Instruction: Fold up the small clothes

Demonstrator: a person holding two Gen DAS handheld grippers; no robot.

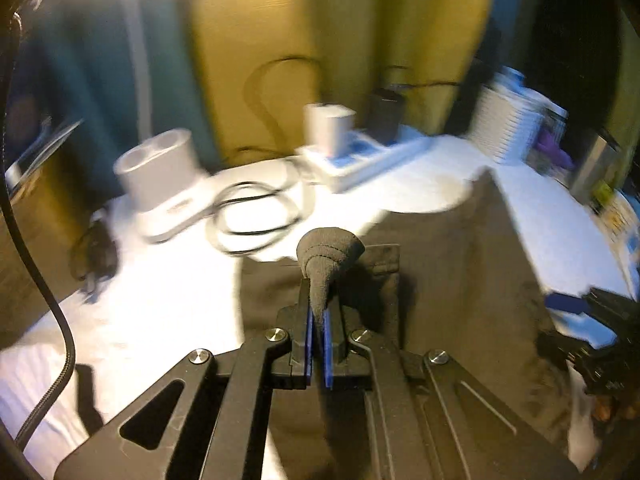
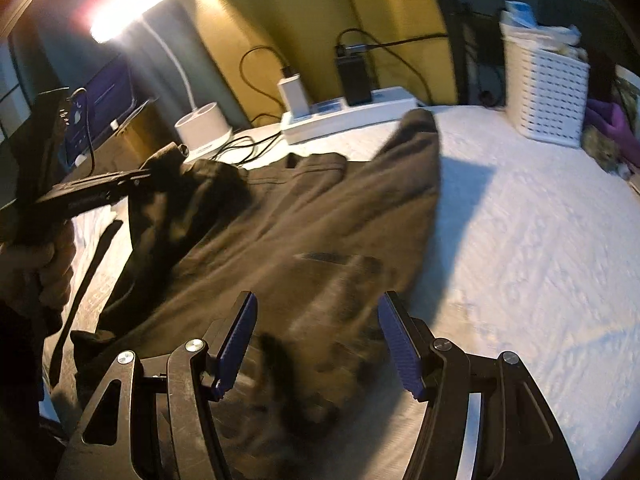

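A dark brown garment lies spread and rumpled on the white cloth-covered surface. My left gripper is shut on a pinched-up fold of the garment, and the fabric bunches out above its blue pads. In the right wrist view the left gripper lifts that edge at the garment's far left, with a hand around its grip. My right gripper is open above the garment's near part, and its blue pads stand apart from the fabric. It also shows at the right edge of the left wrist view.
At the back stand a white power strip with chargers and cables, a white lamp base and a lit screen. A white slotted basket stands at the back right, next to purple items. Bare white cloth lies to the right.
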